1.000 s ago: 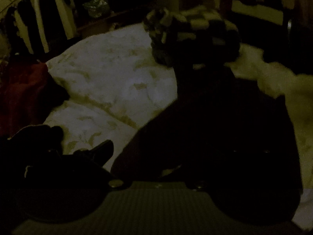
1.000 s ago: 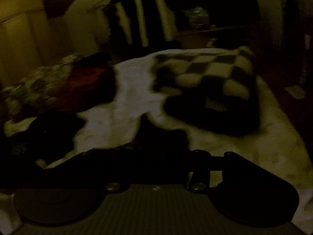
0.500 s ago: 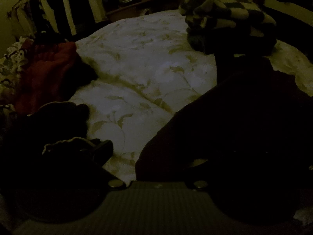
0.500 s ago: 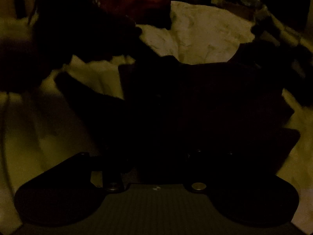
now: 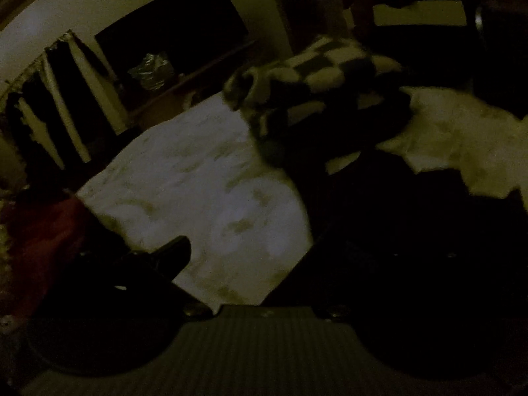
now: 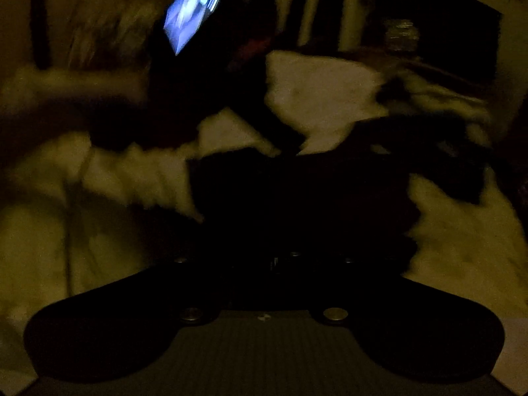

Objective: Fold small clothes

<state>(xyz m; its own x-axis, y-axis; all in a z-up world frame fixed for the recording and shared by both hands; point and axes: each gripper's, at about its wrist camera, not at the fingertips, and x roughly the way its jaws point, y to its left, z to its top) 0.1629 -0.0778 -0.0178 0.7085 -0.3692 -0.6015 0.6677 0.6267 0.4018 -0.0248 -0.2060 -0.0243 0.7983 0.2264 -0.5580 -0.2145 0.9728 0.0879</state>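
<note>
Very dim bedroom, seen from two handheld claws over a bed with a pale leaf-patterned cover. Left wrist view: left claw apparently spread, with one dark finger set well out to the side and the other lost under a dark garment that fills the lower right. Beyond it, a bundled black-and-white checked blanket on the far side of the bed, a red cloth at the left edge, and striped hanging clothes behind. Compared with half a second ago, view now rolled and tipped upward, with wall and shelf showing above the bed. Right wrist view: heavily smeared by motion, right claw buried in blackness against the same dark garment, so impossible to tell whether pressed together or apart. Half a second ago, garment spread broad and nearly flat across the centre; now drawn into a narrower, ragged mass, with more pale bedcover bare on both sides and a glowing blue screen newly in sight at the top. Probably mid-swing, with the garment being lifted or flipped across the bed rather than lying settled. No finished fold visible; no crease or edge clear enough to judge alignment.
</note>
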